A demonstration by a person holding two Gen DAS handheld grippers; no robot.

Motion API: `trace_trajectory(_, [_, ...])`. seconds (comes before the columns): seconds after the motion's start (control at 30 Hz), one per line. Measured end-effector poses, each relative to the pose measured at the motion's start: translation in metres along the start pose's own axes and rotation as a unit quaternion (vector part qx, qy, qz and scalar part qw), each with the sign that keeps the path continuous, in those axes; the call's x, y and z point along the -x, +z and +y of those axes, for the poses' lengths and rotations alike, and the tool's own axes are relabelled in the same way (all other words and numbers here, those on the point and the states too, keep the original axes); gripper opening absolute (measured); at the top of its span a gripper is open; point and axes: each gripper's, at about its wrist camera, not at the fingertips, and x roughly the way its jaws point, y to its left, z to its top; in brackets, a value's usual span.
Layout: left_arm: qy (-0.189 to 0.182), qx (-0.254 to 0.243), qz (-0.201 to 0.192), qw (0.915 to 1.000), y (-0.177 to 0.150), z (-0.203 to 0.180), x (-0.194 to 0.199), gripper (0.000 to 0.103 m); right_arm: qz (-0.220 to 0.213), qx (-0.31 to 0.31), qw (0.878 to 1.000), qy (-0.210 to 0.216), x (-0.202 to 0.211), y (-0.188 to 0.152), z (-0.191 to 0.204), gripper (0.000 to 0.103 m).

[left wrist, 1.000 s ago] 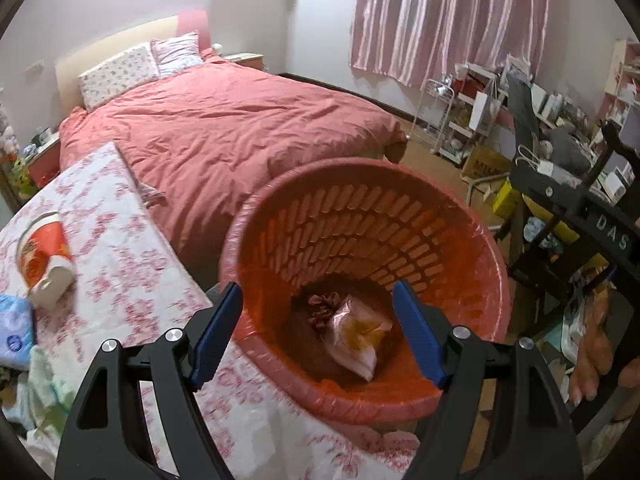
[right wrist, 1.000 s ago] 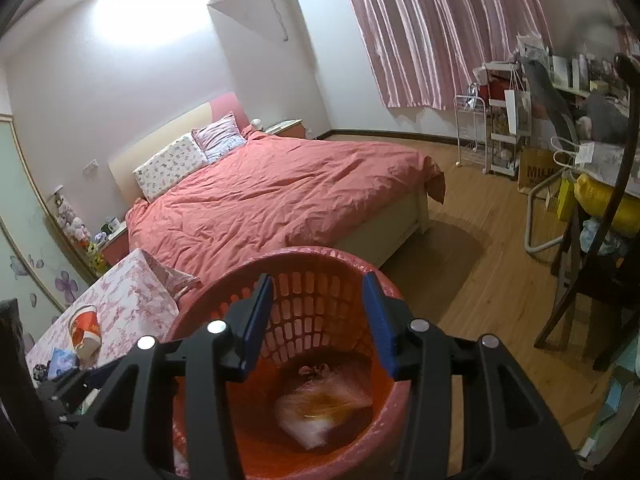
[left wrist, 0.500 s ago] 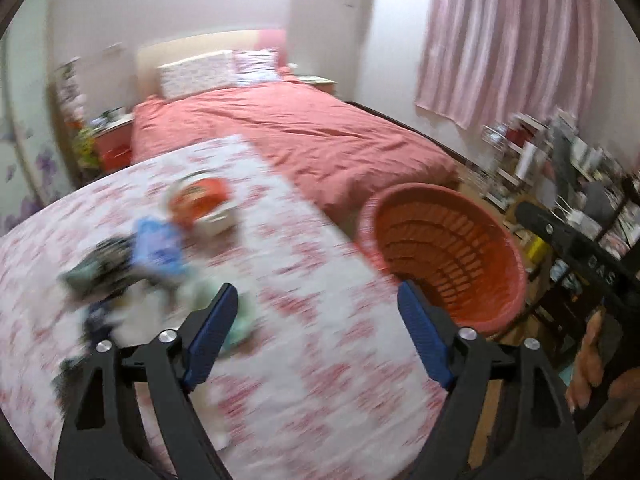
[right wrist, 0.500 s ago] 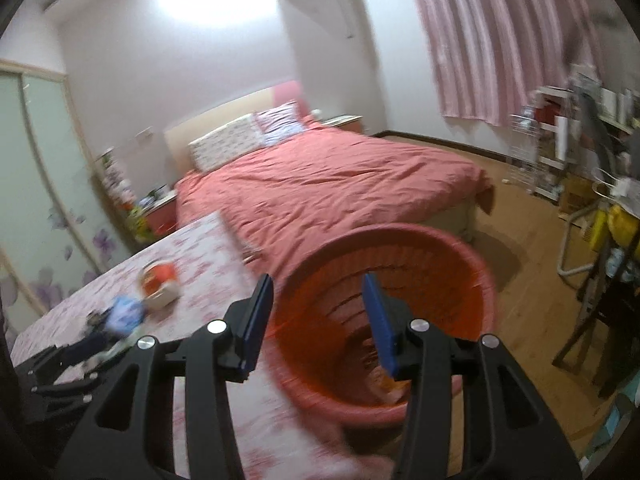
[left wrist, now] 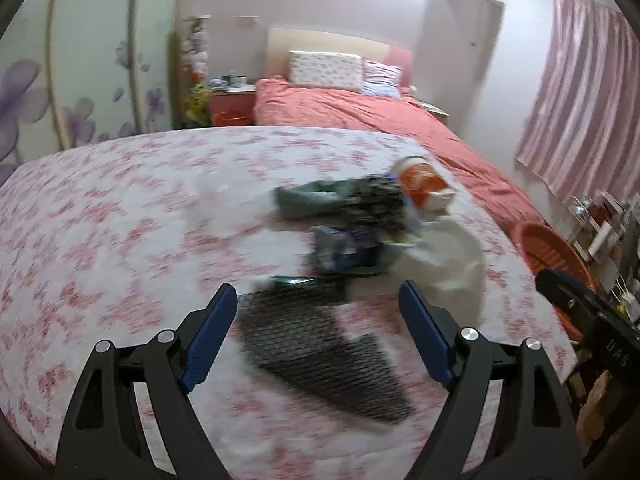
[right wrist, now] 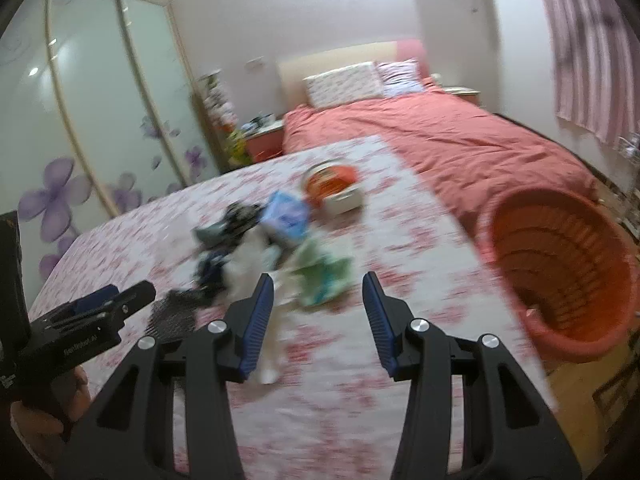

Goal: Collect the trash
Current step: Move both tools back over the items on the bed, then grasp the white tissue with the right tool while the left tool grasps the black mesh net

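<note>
Trash (left wrist: 360, 232) lies at the frame centre on my table (left wrist: 120, 220); the basket (right wrist: 560, 272) waits at right. Both my grippers, left (left wrist: 316, 332) and right (right wrist: 318, 312), are released and empty. I should lower the left one slowly over the mesh piece (left wrist: 320, 344) and pinch only that.

One orange basket (right wrist: 560, 276), one red cup (right wrist: 332, 184) — two pillows (right wrist: 344, 84).

Motion blur smears the trash pile (left wrist: 360, 220) beyond telling its pieces apart, and the orange basket (left wrist: 556, 256) is partly hidden.
</note>
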Motion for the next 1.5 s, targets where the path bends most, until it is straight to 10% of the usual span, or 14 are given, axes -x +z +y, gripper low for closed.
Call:
trace_trajectory(0.47, [0.012, 0.03, 0.005, 0.9995, -0.028, 0.06, 0.006, 0.082, 0.059, 0.028, 0.998, -0.003, -0.058, -0.018, 0.039, 0.046])
trace_trajectory(0.7, [-0.001, 0.025, 0.02, 0.9995, -0.033, 0.054, 0.0, 0.082, 0.061, 0.048, 0.997, -0.013, -0.057, -0.022, 0.041, 0.017])
trace_trajectory(1.5, [0.018, -0.024, 0.062, 0.9976, -0.052, -0.004, -0.029, 0.064, 0.029, 0.0, 1.0, -0.01, -0.021, -0.012, 0.007, 0.014])
